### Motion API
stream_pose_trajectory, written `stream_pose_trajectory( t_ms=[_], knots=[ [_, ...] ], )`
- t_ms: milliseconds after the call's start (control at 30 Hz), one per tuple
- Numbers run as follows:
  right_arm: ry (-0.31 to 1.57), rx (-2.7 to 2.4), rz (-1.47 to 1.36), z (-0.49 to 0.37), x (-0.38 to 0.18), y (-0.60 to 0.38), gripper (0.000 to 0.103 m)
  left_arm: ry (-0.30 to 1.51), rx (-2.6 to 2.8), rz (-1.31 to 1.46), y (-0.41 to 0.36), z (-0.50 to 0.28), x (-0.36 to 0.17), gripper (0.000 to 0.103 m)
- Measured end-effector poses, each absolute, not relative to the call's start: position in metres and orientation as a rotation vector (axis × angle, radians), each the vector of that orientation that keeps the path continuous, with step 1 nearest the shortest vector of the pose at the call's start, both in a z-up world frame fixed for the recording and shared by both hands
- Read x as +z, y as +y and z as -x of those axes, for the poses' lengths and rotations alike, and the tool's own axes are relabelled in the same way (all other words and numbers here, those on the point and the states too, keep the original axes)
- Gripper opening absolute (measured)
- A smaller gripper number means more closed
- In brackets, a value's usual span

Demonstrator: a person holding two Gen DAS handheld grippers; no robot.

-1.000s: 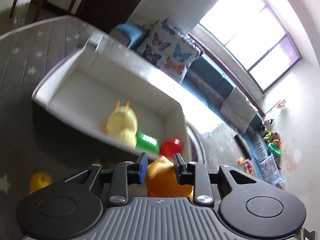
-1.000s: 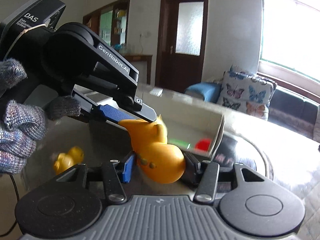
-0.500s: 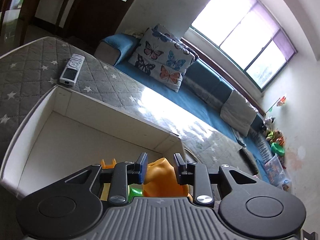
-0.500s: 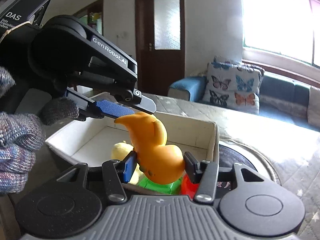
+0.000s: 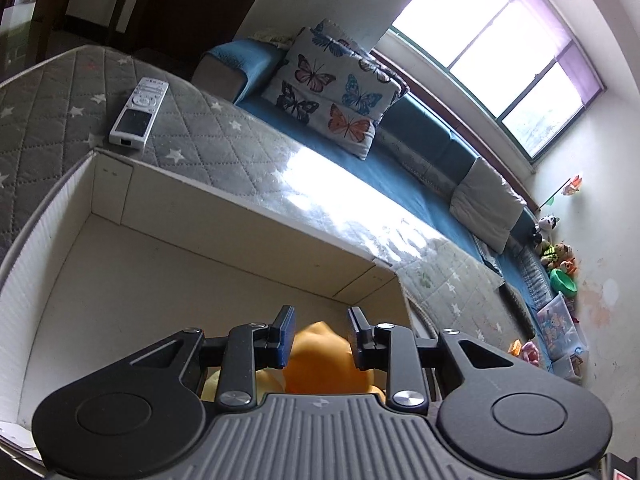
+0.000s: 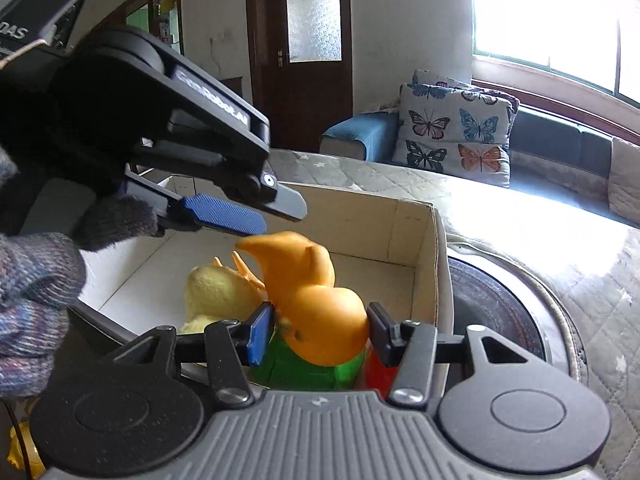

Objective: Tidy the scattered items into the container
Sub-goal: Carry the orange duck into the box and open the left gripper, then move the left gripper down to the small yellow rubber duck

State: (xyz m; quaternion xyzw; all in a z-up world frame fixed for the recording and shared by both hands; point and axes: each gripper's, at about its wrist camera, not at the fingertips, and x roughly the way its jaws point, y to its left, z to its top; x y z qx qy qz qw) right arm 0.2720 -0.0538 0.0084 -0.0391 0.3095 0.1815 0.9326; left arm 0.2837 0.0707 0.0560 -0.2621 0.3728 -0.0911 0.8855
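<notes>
My right gripper [image 6: 318, 330] is shut on an orange toy duck [image 6: 320, 300] and holds it over the near right corner of the white box [image 6: 428, 256]. My left gripper [image 5: 319, 336] hangs over the same corner, jaws apart; in the right wrist view its blue pad [image 6: 224, 214] sits just above the duck's beak without touching. The duck [image 5: 324, 360] shows between the left fingers. In the box lie a pale yellow plush chick [image 6: 216, 292], a green block [image 6: 304, 372] and a red piece [image 6: 374, 372].
A white remote [image 5: 138, 110] lies on the grey quilted surface [image 5: 224, 148] behind the box. A round dark mat [image 6: 496, 312] is right of the box. A sofa with a butterfly cushion [image 5: 332, 92] stands beyond. A yellow toy [image 6: 20, 454] shows at lower left.
Both grippers have moved forward over the box with the duck. The left gripper's jaws have parted and its pad has lifted off the duck's beak.
</notes>
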Motion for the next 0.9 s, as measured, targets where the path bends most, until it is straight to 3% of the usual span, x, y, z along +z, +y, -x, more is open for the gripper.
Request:
stream_pose_trajectory(
  t_ms=[900],
  knots=[
    [0.539,0.495,0.168,-0.184,0.032,-0.06,0.059,0.674,-0.123,0.536,0.107,-0.149,0.094,0.032]
  ],
)
